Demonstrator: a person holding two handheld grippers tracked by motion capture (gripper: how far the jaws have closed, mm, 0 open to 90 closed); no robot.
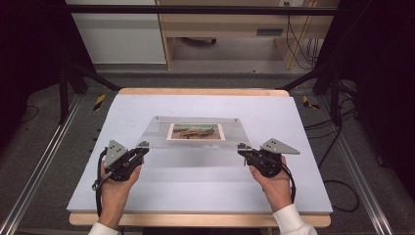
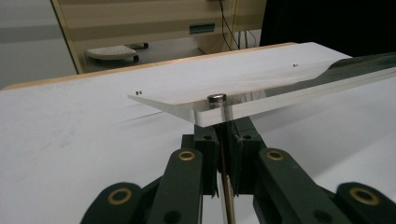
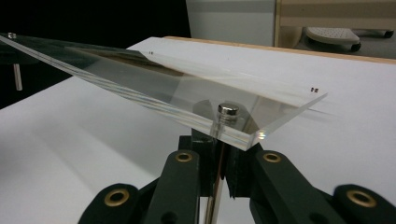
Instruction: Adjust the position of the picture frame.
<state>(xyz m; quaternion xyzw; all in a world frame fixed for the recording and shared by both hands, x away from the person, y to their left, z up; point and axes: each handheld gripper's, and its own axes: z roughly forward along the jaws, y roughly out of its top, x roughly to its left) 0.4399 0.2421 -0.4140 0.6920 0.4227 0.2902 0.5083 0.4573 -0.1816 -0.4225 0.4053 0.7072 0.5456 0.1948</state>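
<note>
Two grippers pinch acrylic frame corner posts.

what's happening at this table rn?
A person holds a claw in each hand and grips a clear acrylic photo frame by its two near corners. The left claw and the right claw are each shut on a thin metal standoff post under a corner, below its silver cap. The near edge is raised off the white table. A landscape photo is sandwiched in the panel.
</note>
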